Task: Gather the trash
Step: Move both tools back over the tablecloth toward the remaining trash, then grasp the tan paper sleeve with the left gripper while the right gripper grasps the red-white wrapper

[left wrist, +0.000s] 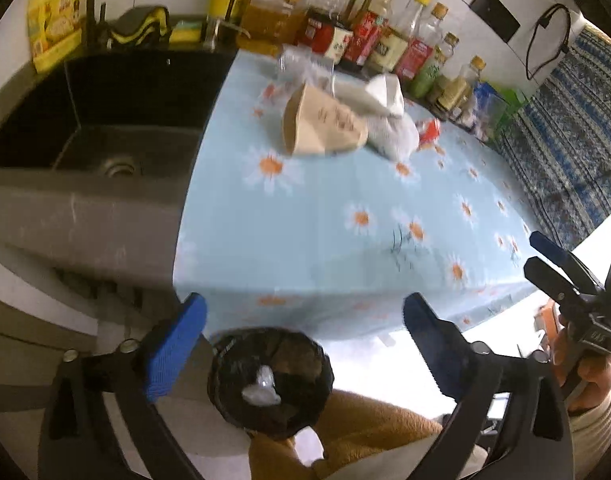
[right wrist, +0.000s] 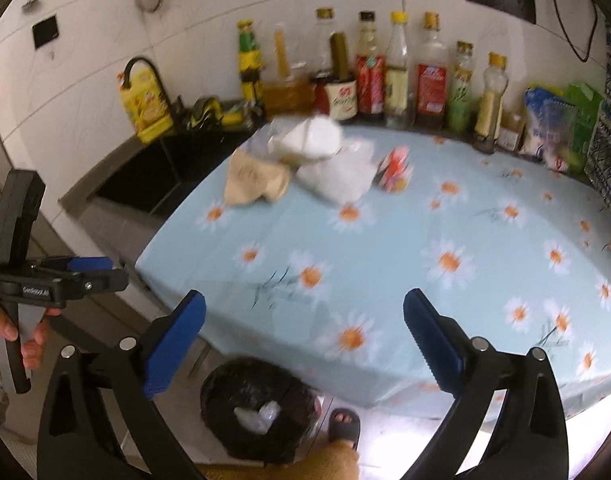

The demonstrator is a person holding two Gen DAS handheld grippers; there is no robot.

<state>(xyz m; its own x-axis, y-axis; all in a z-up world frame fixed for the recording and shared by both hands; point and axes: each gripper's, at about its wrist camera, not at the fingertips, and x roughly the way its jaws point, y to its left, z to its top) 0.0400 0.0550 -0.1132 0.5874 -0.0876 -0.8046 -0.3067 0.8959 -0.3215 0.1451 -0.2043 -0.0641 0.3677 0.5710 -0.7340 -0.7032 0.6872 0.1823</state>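
A pile of trash lies at the far side of the daisy-print table: a brown paper bag [left wrist: 321, 124] [right wrist: 257, 182], white crumpled bags [left wrist: 385, 96] [right wrist: 337, 168] and a small red wrapper [left wrist: 429, 130] [right wrist: 393, 168]. On the floor by the table's near edge stands a black-lined bin [left wrist: 269, 376] [right wrist: 257, 412] with a clear crumpled piece [left wrist: 261, 390] [right wrist: 257, 416] inside. My left gripper [left wrist: 303, 344] is open and empty above the bin. My right gripper [right wrist: 303, 340] is open and empty over the table's near edge.
A dark sink [left wrist: 105, 120] sits left of the table [left wrist: 345, 240]. Bottles and sauce jars [right wrist: 385, 80] line the back wall. A person's leg in tan cloth [left wrist: 365, 432] and a sandalled foot [right wrist: 345, 424] stand beside the bin. A patterned cloth [left wrist: 565, 120] hangs at the right.
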